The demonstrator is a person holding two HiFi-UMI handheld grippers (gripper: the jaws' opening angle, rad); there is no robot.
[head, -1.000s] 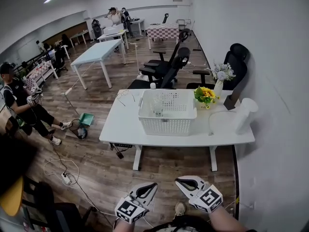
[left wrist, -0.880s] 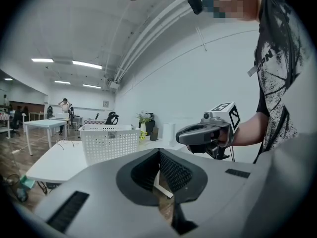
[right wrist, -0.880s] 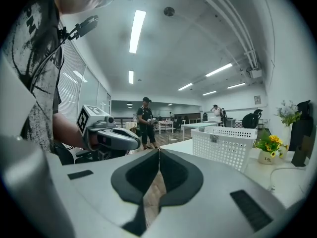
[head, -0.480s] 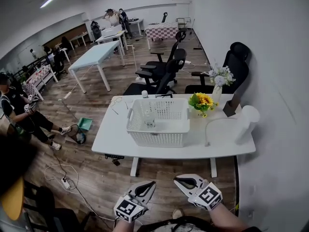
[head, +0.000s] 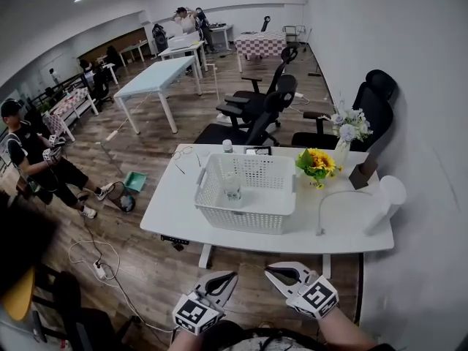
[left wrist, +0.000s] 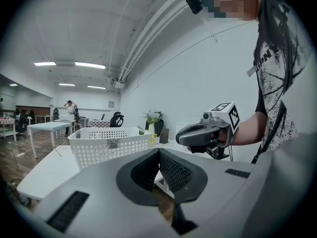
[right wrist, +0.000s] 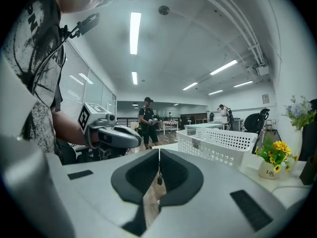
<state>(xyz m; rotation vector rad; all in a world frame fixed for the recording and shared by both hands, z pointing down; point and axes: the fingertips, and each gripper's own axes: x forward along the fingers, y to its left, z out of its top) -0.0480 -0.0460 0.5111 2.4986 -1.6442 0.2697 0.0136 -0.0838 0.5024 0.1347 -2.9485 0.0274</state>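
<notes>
Over the floor, short of the table (head: 179,203): left gripper (head: 229,276) and right gripper (head: 271,273) are held side by side, tips pointed toward it.
Left gripper: jaws are pressed together at the tips; nothing is pinched.
Right gripper: jaws are likewise closed; nothing is held.
Basket (head: 245,219): set upright mid-table, well apart from both grippers.
Inside basket: a clear item (head: 232,189), perhaps a glass, is seen standing.
Flowers (head: 318,162): placed just right of the basket.
</notes>
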